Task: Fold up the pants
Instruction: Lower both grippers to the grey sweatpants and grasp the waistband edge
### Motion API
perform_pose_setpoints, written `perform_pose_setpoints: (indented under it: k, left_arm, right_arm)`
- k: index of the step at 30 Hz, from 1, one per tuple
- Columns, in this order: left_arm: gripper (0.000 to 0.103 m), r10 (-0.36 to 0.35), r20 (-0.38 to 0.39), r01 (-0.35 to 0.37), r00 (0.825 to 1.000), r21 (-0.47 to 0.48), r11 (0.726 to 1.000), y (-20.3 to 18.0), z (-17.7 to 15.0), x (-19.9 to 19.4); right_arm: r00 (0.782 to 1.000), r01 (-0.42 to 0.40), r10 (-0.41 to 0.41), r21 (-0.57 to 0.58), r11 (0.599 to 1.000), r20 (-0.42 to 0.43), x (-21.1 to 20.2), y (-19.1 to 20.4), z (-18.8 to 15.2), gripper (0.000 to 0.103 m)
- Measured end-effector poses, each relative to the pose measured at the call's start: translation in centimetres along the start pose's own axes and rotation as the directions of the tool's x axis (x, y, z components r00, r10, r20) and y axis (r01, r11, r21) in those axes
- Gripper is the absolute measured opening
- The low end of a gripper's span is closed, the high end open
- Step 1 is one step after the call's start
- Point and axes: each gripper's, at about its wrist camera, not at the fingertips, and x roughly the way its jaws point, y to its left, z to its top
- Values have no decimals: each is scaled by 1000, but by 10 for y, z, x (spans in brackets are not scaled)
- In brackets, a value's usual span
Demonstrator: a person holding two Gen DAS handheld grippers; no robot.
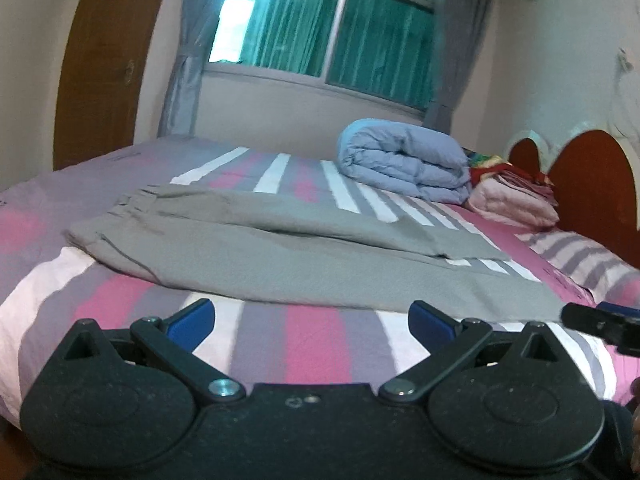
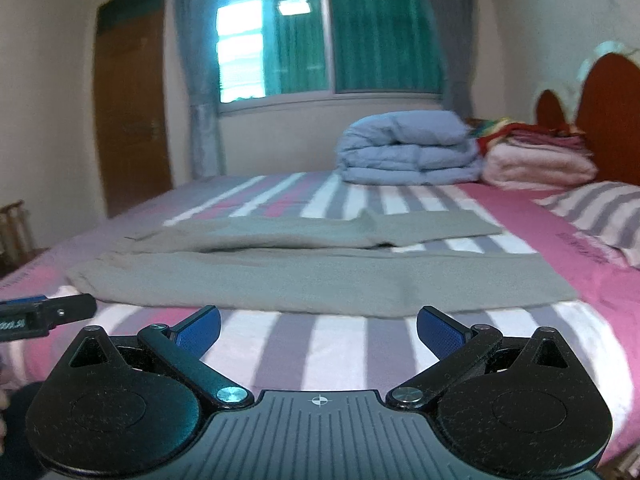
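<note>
Grey pants [image 1: 304, 256] lie spread flat on the striped bed, waistband to the left and both legs running right; they also show in the right wrist view [image 2: 320, 276]. My left gripper [image 1: 312, 322] is open and empty, just short of the near leg's edge, toward the waist end. My right gripper [image 2: 318, 328] is open and empty, just short of the same edge further right. The right gripper's tip shows at the right edge of the left wrist view [image 1: 600, 320]; the left gripper's tip shows at the left edge of the right wrist view [image 2: 48, 314].
A folded blue duvet [image 1: 404, 160] and a stack of pink and red blankets [image 1: 516, 196] sit at the bed's far side by the headboard [image 1: 588, 184]. A striped pillow [image 2: 592, 212] lies at the right. A door [image 2: 132, 100] and window [image 2: 328, 36] lie beyond.
</note>
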Motion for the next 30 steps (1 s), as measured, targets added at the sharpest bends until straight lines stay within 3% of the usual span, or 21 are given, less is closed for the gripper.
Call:
perform_pose_setpoints:
  k: [3,6,10,13,15,20,22,25,30]
  left_arm:
    - [97,37,-26,-37,999,22,999,23,15,16]
    - [97,70,-33,-69,997,27,997,48,35,32]
    - [97,135,-41,-134,990,43,990,85,64,57]
    - [97,132,-60,-126,989,95,987,118,94,85]
    - [95,115,-91,-103,989,134,986,142,117,112]
    - [88,201,-102,-165,974,286,944,196,171,204]
    - [87,185,-136,-143,973,273,952,215,188,247]
    - [84,171,-186,-120,968,258,959,233,198,306]
    - [76,151,-276,-82,949,247,966,269,192,382]
  right_arm:
    - [999,-48,48,-23,999,11,19,-2,16,103]
    - [991,-106,109,-43,993,82,38,-2,35,103]
    - [978,-200,204,-83,976,41,77,5,68,103]
    - [965,-260,256,-116,959,-51,114,13,93,103]
    - [962,-274,269,-161,948,-52,138,19,106,103]
    - [960,-279,261,-250,927,-103,245,29,144,103]
    - [956,-287,260,-243,927,-134,296,29,156,103]
    - [945,-308,266,-248,919,-188,374,36,167,76]
    - [918,-365,301,-253,896,-259,477,48,170,75]
